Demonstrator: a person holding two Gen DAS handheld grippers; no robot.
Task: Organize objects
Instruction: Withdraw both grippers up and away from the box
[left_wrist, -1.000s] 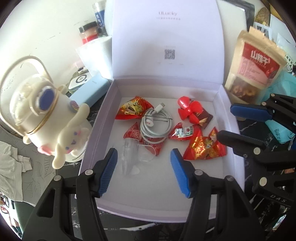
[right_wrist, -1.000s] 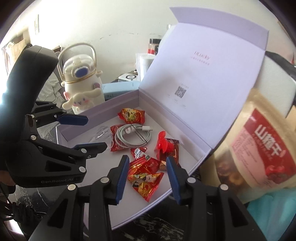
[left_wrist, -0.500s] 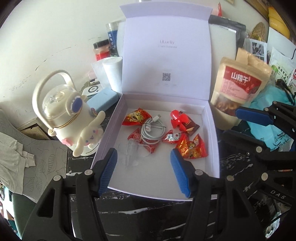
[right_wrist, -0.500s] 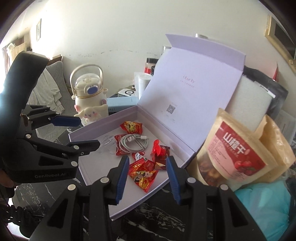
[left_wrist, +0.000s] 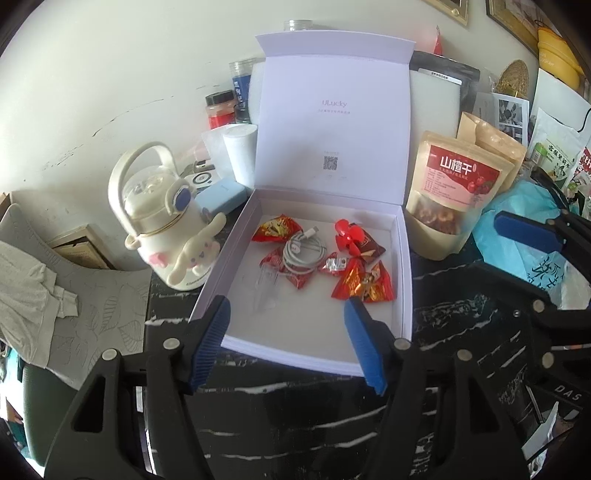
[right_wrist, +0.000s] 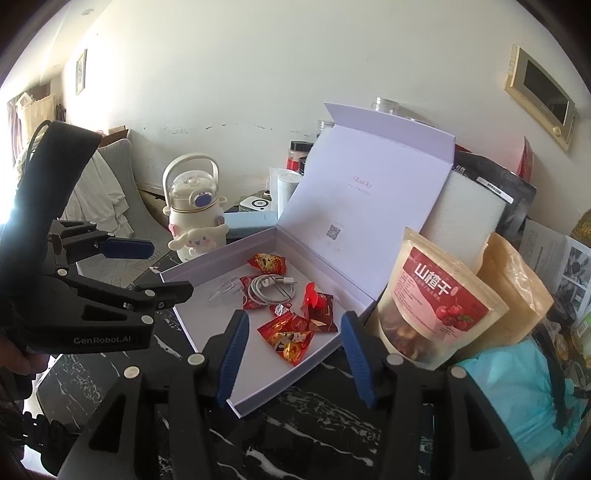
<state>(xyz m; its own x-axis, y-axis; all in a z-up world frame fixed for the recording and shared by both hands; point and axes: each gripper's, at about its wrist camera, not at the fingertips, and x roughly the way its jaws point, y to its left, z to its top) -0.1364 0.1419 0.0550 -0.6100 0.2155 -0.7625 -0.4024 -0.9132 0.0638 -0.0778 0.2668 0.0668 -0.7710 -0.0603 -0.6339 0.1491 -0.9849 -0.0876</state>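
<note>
An open lavender gift box (left_wrist: 404, 280) (right_wrist: 258, 384) with its lid upright lies on the black marble table. Inside are several red candy packets (left_wrist: 362, 286) (right_wrist: 286, 338), a coiled white cable (left_wrist: 304, 251) (right_wrist: 269, 290), a red toy fan (left_wrist: 349, 236) (right_wrist: 314, 299) and a clear plastic piece (left_wrist: 266, 288) (right_wrist: 221, 290). My left gripper (left_wrist: 286, 345) hangs open in front of the box's near edge, holding nothing. My right gripper (right_wrist: 291, 356) is open too, empty, near the box's right corner. The left gripper (right_wrist: 147, 266) also shows in the right wrist view.
A cream cartoon-dog water bottle (left_wrist: 170, 221) (right_wrist: 194, 210) stands left of the box beside a blue power bank (left_wrist: 221, 195). A snack pouch (left_wrist: 454, 192) (right_wrist: 432, 299) and a teal bag (left_wrist: 535, 243) crowd the right. Jars and a white cup (left_wrist: 240, 151) sit behind.
Both grippers have pulled back and up from the box, so it looks smaller and farther away. Both stayed open and empty. The box's contents have not moved.
</note>
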